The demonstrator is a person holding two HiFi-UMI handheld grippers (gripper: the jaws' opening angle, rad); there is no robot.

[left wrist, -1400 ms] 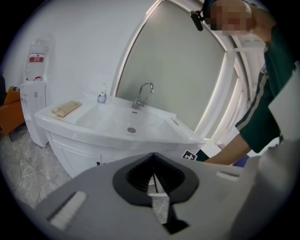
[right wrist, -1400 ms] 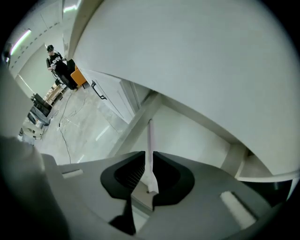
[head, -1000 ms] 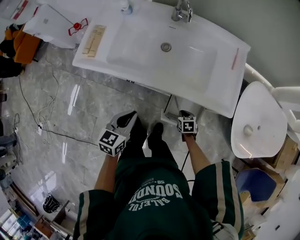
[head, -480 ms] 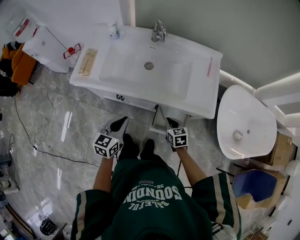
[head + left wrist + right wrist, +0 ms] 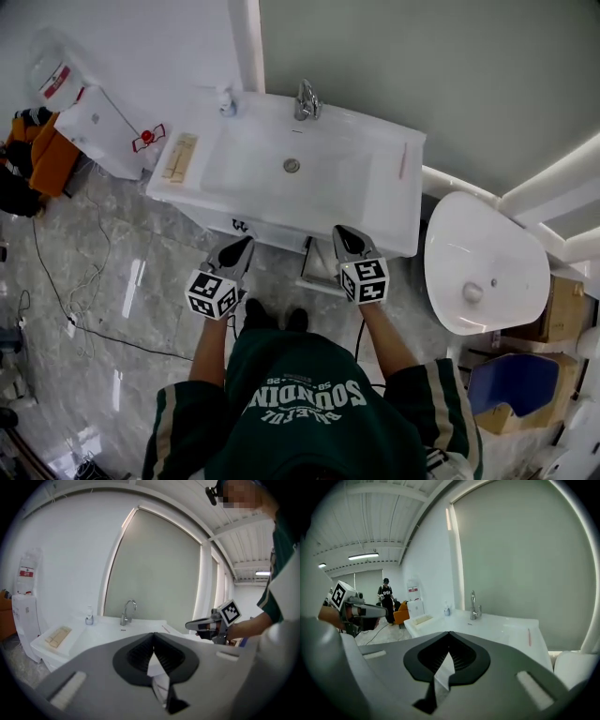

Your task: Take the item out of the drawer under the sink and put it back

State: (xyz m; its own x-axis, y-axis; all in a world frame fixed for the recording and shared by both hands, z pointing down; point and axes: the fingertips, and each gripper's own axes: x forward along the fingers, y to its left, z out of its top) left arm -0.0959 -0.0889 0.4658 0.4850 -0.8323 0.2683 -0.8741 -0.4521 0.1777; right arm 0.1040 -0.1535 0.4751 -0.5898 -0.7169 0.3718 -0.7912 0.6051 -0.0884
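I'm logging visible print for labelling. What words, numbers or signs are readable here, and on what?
"SOUNDIN": upside down on the person's green shirt.
Smaller print around it: too blurred to read.
Red label on the water bottle: too small to read.
Dark logo on the sink cabinet: too small.
Cubes on left tool and right tool: square markers, no letters.

White sink top (image 5: 375,192) carries a faucet (image 5: 306,98), small bottle (image 5: 226,101), wooden strip (image 5: 179,157), pink stick (image 5: 403,159).
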